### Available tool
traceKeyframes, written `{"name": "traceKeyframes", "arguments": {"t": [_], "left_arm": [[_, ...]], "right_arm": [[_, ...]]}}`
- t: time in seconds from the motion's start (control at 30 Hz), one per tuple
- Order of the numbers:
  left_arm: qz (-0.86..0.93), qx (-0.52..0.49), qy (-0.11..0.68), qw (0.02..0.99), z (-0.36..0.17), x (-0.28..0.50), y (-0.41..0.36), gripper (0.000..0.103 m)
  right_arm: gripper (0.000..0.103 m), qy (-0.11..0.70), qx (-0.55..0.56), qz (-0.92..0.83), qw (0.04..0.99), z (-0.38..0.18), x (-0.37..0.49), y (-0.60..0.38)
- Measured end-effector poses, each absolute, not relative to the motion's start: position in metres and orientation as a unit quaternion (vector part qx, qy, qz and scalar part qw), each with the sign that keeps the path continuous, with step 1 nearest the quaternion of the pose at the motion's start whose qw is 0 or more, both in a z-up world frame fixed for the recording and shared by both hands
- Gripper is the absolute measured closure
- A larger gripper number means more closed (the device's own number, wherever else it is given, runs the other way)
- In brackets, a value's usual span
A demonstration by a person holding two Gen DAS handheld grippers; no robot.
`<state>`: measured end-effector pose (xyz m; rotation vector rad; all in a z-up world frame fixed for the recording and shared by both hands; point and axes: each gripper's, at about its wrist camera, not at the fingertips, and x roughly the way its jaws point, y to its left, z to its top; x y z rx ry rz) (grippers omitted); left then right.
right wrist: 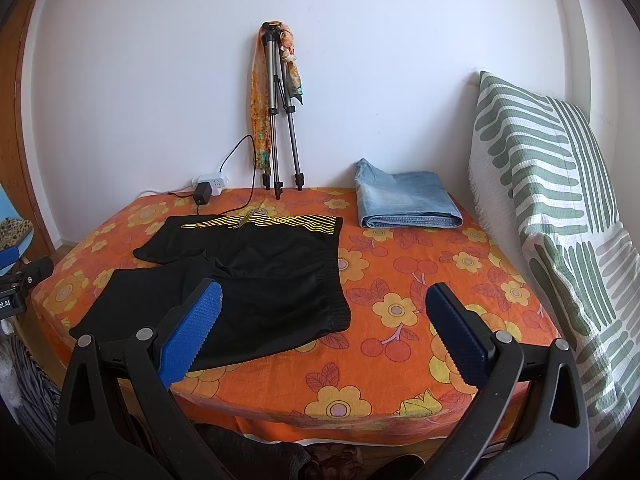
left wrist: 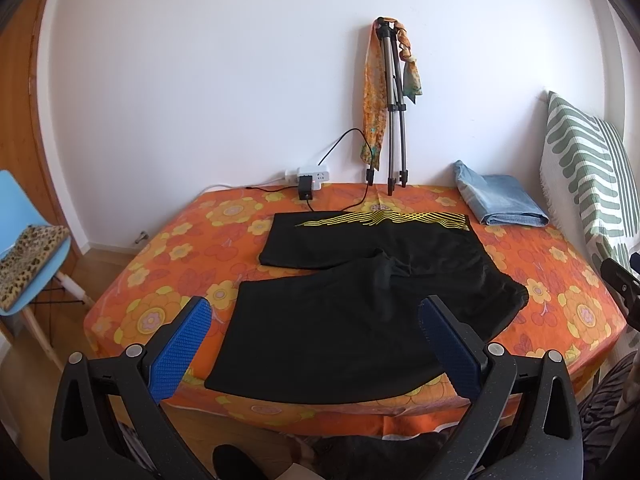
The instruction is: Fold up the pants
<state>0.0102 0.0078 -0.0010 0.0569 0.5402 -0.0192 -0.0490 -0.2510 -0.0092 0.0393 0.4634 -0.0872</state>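
Black shorts (left wrist: 360, 304) with a yellow wave print on the far leg lie spread flat on the orange flowered table (left wrist: 152, 312), legs to the left, waistband to the right. They also show in the right wrist view (right wrist: 256, 280). My left gripper (left wrist: 314, 316) is open and empty, held above the near leg at the table's front edge. My right gripper (right wrist: 324, 304) is open and empty, held above the front edge by the waistband's near corner. The orange table (right wrist: 400, 360) fills the right wrist view.
Folded blue jeans (right wrist: 408, 206) lie at the back right. A tripod (right wrist: 280, 120) with a scarf leans on the wall beside a power strip (right wrist: 210, 182) and cable. A green-striped cushion (right wrist: 560, 220) stands at the right. A blue chair (left wrist: 36, 260) stands left.
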Motion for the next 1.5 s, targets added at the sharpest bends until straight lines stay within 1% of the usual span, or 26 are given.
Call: {"name": "traceKeyframes", "arguments": {"t": [1.07, 1.5], "left_arm": [[-0.01, 0.032, 0.259, 0.965, 0.003, 0.003, 0.006, 0.0], [-0.01, 0.029, 0.271, 0.962, -0.005, 0.018, 0.009, 0.0]], "right_arm": [[0.0, 0.228, 0.021, -0.044, 0.973, -0.009, -0.053, -0.249], [0.0, 0.244, 0.012, -0.039, 0.969, -0.011, -0.039, -0.247]]}}
